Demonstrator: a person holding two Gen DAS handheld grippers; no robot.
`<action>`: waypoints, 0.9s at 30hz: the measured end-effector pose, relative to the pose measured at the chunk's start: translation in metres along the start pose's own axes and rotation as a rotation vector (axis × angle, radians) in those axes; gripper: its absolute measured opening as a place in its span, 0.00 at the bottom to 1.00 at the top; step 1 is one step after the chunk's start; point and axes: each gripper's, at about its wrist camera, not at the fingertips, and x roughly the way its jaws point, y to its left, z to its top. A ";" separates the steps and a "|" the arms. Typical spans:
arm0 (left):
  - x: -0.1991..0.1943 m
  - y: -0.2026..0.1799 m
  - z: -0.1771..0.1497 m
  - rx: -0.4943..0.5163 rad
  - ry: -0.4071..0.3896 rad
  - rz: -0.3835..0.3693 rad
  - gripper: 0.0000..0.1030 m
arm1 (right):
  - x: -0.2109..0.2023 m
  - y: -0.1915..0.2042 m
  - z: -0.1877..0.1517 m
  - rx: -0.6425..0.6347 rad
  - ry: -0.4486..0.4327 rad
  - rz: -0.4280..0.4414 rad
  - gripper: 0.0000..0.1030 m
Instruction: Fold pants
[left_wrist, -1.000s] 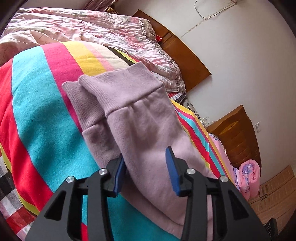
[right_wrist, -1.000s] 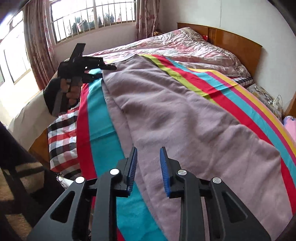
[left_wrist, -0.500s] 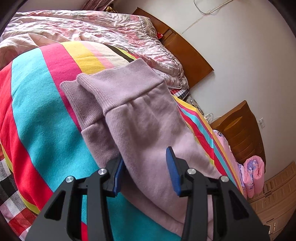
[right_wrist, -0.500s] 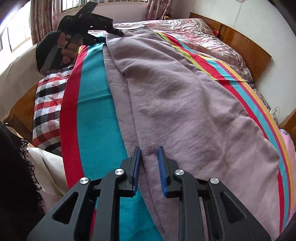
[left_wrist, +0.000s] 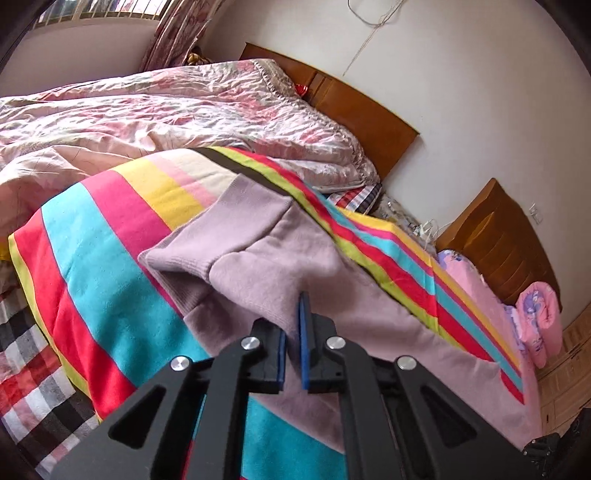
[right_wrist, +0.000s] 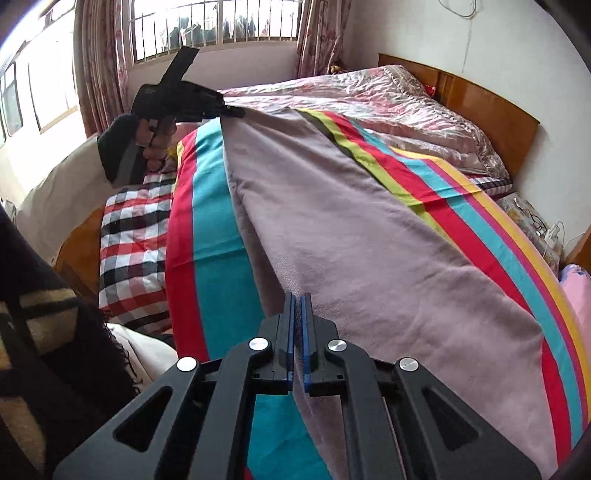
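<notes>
Mauve knit pants (right_wrist: 351, 236) lie lengthwise on a striped blanket (right_wrist: 214, 266). In the left wrist view their ribbed cuffs (left_wrist: 221, 236) lie ahead of me. My left gripper (left_wrist: 291, 332) is shut on the pants' near edge and lifts it off the blanket; it also shows in the right wrist view (right_wrist: 232, 110), holding the far end up. My right gripper (right_wrist: 297, 306) is shut on the near edge of the pants at the other end.
A pink quilt (left_wrist: 147, 110) is bunched at the back of the bed by the wooden headboard (left_wrist: 369, 118). A checked sheet (right_wrist: 133, 251) hangs at the bed's left side. A wooden cabinet (left_wrist: 495, 240) stands by the wall, and a barred window (right_wrist: 207, 29) is behind.
Both grippers have closed from open onto the pants' edge. The left gripper has lifted its end upward.
</notes>
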 end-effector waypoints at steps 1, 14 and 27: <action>0.011 0.006 -0.005 -0.012 0.037 0.015 0.06 | 0.012 0.001 -0.006 -0.005 0.038 0.001 0.03; -0.010 0.016 -0.017 -0.037 -0.076 0.098 0.73 | 0.028 -0.007 -0.025 0.148 0.041 0.102 0.37; 0.016 -0.197 -0.126 0.506 0.246 -0.220 0.82 | -0.066 -0.056 -0.115 0.545 -0.023 -0.215 0.37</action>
